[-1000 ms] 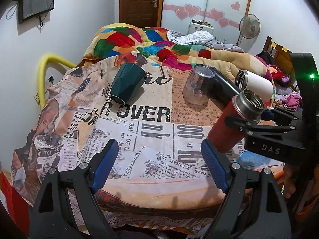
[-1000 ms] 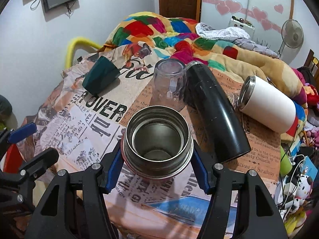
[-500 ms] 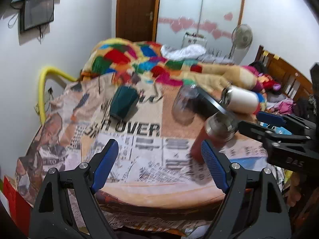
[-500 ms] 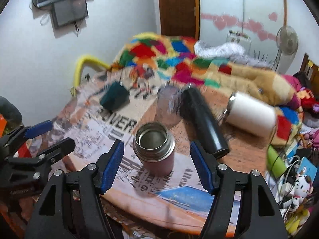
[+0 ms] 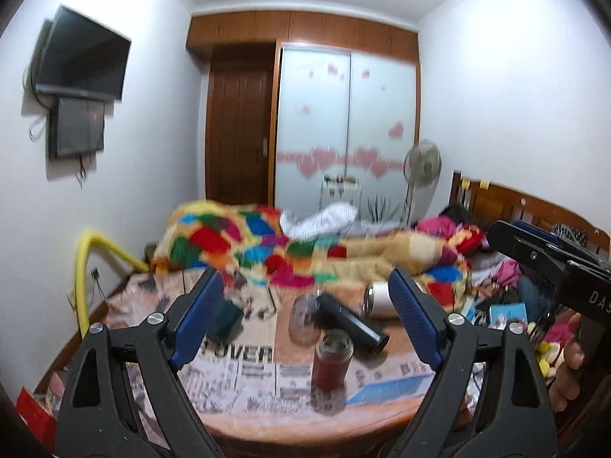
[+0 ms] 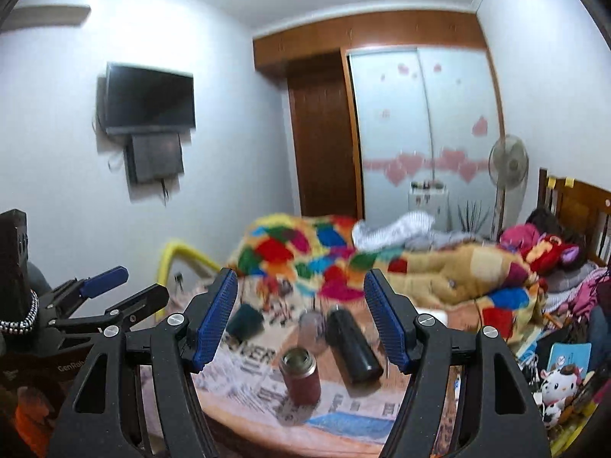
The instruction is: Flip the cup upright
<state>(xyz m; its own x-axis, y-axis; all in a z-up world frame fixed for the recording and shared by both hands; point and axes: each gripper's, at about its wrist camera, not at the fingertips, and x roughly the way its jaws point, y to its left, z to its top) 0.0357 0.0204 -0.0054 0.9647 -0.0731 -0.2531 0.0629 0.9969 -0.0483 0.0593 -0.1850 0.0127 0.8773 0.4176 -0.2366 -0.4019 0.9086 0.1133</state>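
Observation:
A red steel-rimmed cup point(image 5: 331, 358) stands upright, mouth up, on the newspaper-print cloth near the table's front edge; it also shows in the right wrist view point(image 6: 300, 374). My left gripper point(image 5: 305, 320) is open and empty, pulled back and raised, well short of the cup. My right gripper point(image 6: 301, 320) is open and empty, also drawn back above the table's front. The right gripper shows at the right edge of the left wrist view point(image 5: 550, 263).
On the table point(image 5: 305, 416) behind the red cup lie a black flask point(image 6: 353, 347), a clear cup point(image 6: 311, 326), a dark green cup point(image 6: 246, 320) and a white tumbler point(image 5: 378, 297). A bed with a colourful quilt point(image 6: 305, 252) lies beyond. Clutter fills the right side.
My right gripper has let go of the red cup, which now stands upright on the table. Both grippers have pulled back and tilted up, away from the table.

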